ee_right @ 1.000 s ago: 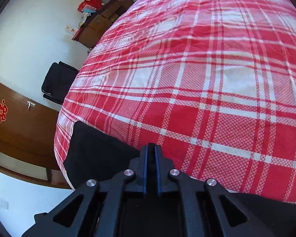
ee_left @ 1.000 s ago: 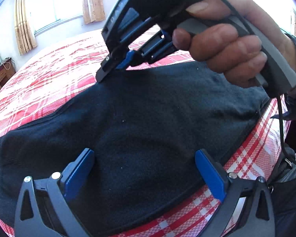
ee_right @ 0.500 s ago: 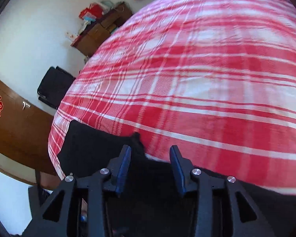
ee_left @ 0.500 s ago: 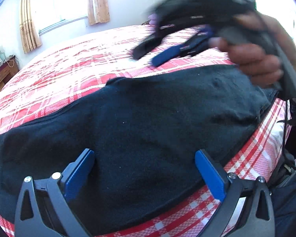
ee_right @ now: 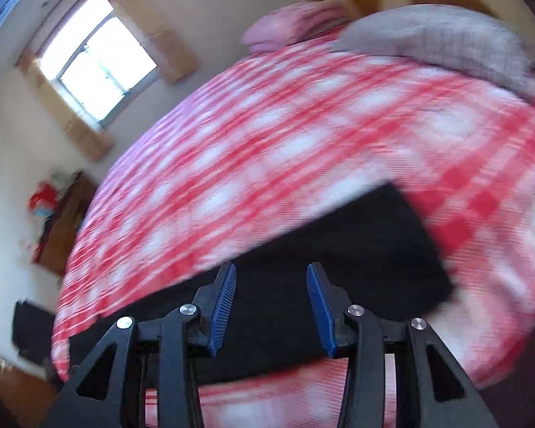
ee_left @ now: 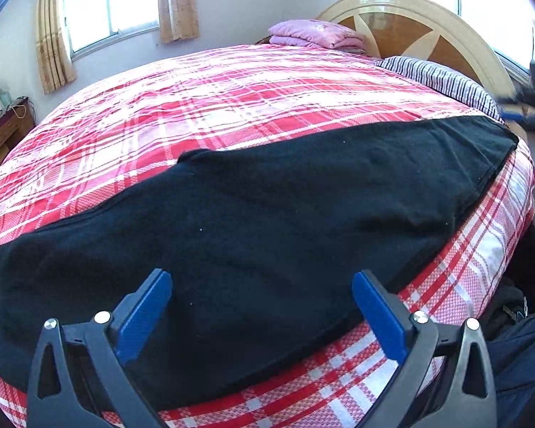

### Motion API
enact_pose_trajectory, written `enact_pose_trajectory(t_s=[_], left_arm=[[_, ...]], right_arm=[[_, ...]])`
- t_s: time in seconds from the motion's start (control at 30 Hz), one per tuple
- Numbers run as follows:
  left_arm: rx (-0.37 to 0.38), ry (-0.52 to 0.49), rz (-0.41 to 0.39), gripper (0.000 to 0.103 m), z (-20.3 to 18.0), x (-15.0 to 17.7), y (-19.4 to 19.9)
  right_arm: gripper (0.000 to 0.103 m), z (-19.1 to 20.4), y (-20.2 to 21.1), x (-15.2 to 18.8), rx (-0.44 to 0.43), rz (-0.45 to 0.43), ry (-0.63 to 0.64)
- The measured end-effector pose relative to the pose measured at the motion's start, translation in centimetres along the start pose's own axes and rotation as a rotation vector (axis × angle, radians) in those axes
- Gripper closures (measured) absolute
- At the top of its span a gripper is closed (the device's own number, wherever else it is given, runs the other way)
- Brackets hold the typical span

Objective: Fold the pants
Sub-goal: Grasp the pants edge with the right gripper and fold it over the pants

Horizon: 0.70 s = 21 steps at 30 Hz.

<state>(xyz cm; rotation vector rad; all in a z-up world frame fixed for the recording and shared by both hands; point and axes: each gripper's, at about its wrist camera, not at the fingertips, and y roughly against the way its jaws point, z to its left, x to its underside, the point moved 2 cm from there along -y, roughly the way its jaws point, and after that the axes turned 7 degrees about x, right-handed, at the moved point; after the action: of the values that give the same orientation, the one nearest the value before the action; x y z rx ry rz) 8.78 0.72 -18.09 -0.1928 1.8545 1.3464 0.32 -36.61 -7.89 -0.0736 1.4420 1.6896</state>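
Black pants (ee_left: pixel 267 207) lie flat in a long band across the red plaid bed (ee_left: pixel 232 100), running from the left edge up to the right near the pillow. My left gripper (ee_left: pixel 262 303) hovers open over the middle of the pants near the bed's front edge, with nothing between its blue pads. In the left wrist view my right gripper (ee_left: pixel 513 118) shows only at the far right rim, past the far end of the pants. Its own view is blurred: the right gripper (ee_right: pixel 271 303) stands open above one end of the pants (ee_right: pixel 356 249), holding nothing.
A striped pillow (ee_left: pixel 438 75) and a folded pink blanket (ee_left: pixel 314 34) lie by the curved headboard (ee_left: pixel 410 10). A wooden dresser (ee_left: pixel 3 132) stands at the left wall. The person's dark clothing (ee_left: pixel 517 356) is at the lower right. A black bag (ee_right: pixel 28 324) sits on the floor.
My right gripper let go of the pants' far edge, opened, and swung fast to the right toward the headboard end. The left gripper stayed put and open.
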Motion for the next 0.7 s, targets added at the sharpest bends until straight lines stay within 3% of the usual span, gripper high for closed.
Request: enact_pose_trajectory(t_s=[0.07,0.23,0.43,0.7], left_arm=[[-0.006,0.004,0.003,0.000,0.1,-0.1,0.0],[-0.034,0.023,0.014,0.000,0.7,0.1,-0.3],[-0.086,0.064,0.007,0.000,2.8,0.2,-0.2],[-0.115,0.124,-0.010,0.000,5.3,0.3,0.6]], right_arm=[[0.059,-4.0,1.3,0.2,0.050,-0.017,-0.058],[0.059,-9.0,1.2,1.2,0.019,-0.010,-0.180],[0.059,-8.2,-1.4,1.5,0.030,0.013,-0.162],[0.060,-9.0,-0.8,2.2,0.055,0.044,-0.206]])
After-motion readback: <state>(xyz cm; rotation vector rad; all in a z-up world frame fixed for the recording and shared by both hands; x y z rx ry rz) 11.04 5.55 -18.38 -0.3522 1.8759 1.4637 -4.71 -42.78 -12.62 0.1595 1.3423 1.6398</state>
